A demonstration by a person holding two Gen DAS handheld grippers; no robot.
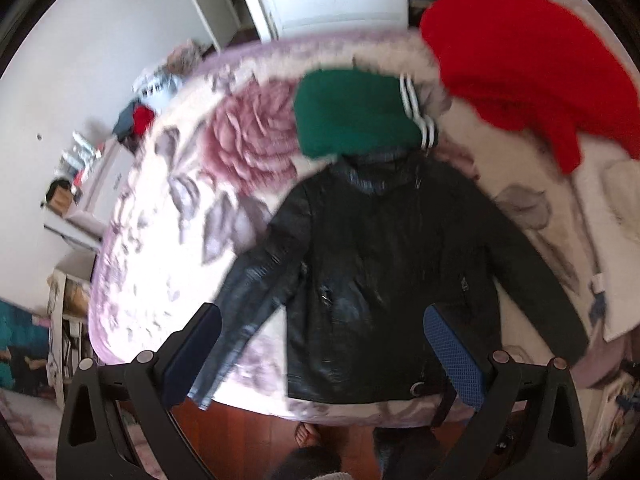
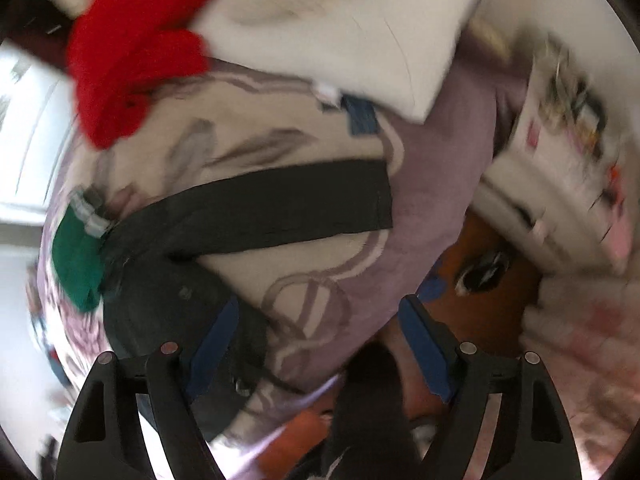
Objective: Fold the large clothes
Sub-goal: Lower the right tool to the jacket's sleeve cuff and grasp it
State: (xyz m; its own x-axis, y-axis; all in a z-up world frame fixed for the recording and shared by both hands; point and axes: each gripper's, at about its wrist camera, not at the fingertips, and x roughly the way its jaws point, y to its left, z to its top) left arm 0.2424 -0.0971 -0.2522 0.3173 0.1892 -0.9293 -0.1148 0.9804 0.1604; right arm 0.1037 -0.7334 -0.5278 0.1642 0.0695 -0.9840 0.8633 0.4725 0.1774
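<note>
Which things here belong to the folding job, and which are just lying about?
Job: black jacket spread flat on the floral bedspread; left tool and right tool, both open.
Lying about: green garment, red garment, white pillow.

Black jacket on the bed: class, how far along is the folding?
Done: the black jacket lies spread flat on the floral bedspread, sleeves out. In hand: nothing; the left tool and right tool are open above it. Left: every fold.
</note>
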